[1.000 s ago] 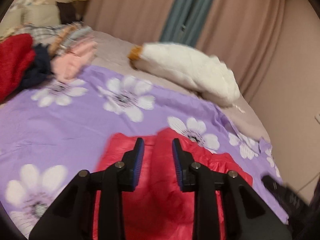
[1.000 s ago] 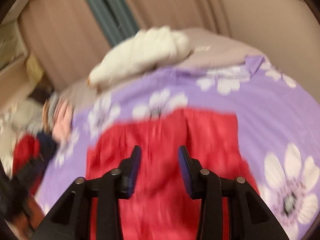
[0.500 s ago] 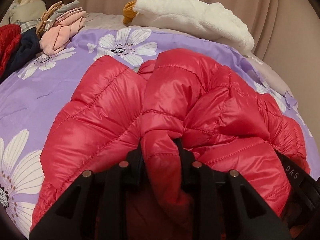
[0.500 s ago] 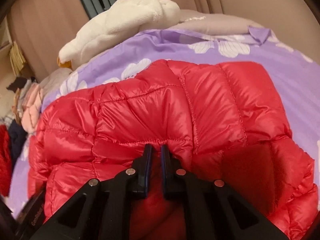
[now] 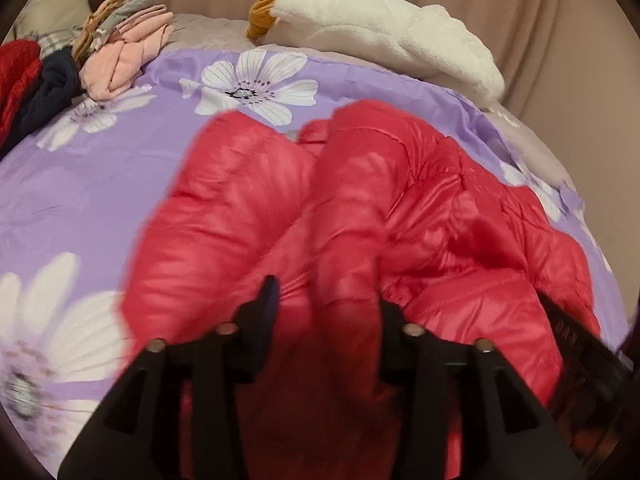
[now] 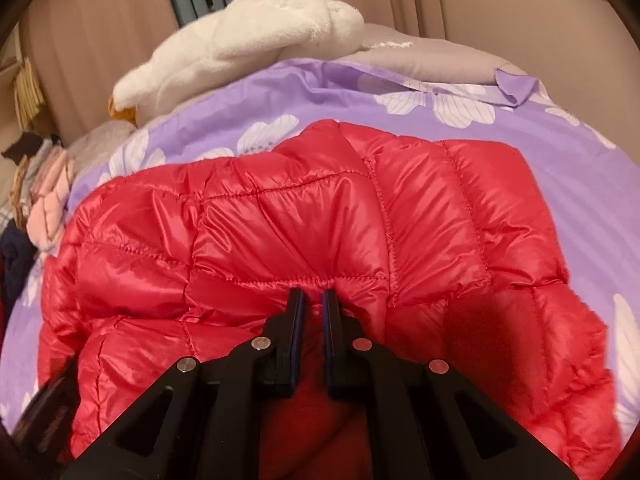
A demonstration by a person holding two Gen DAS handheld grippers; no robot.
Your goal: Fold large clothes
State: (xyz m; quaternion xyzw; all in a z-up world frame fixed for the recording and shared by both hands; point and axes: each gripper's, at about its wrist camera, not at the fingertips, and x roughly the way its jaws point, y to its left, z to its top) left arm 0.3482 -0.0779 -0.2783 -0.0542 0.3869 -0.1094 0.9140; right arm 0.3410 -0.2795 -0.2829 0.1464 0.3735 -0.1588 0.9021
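A shiny red quilted down jacket (image 5: 440,208) lies bunched on a purple bedsheet (image 5: 100,184) printed with white flowers. My left gripper (image 5: 326,300) sits low over it. Its jaws are opening, with a thick puffy fold of the jacket standing between them, and the left pad looks clear of the fabric. In the right wrist view the jacket (image 6: 320,208) fills the middle. My right gripper (image 6: 313,298) is shut on a thin stitched edge of it, and red fabric shows in the narrow slit between the pads.
A white plush toy (image 5: 380,36) with an orange end lies at the back of the bed. Folded pink and grey clothes (image 5: 120,60) and a red and navy heap (image 5: 24,80) sit at the back left. Curtains and a beige wall close the far side.
Both grippers have come down from above the bed onto the jacket. The right jaws closed on its edge and have stayed shut. The left jaws, which were pinching a fold, have spread wider.
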